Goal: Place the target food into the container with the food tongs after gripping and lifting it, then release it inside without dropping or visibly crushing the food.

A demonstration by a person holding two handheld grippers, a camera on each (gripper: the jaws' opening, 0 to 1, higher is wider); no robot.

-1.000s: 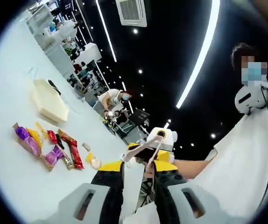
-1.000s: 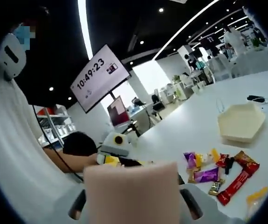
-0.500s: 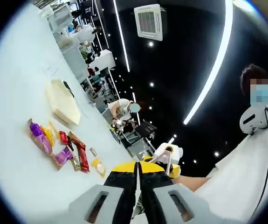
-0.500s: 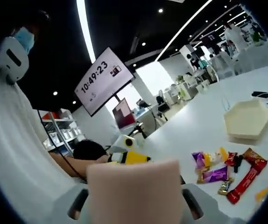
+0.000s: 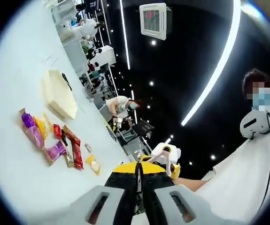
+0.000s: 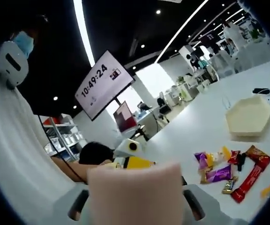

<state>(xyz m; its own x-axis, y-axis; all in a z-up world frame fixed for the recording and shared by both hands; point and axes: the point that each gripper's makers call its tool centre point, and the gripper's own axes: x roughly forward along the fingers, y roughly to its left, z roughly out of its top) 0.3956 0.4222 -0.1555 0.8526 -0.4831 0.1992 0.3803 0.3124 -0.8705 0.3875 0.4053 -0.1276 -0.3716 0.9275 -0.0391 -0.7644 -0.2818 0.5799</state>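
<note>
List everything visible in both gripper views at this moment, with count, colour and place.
Table: one, white, under everything.
Container: one, cream, hexagonal, on the table beyond the snacks.
Wrapped snacks: a loose cluster, purple, yellow, red and gold, between container and claws.
Dark small item: one, black, on the table behind the container; too small to identify.
Wall screen: one, showing 10:49:24.
Person: one, white clothing, beside the claws.
Tongs: pale flat blade across the right claw's jaws.
Left claw: jaws together.
Right claw: seen from the left gripper view, holding the tongs.
</note>
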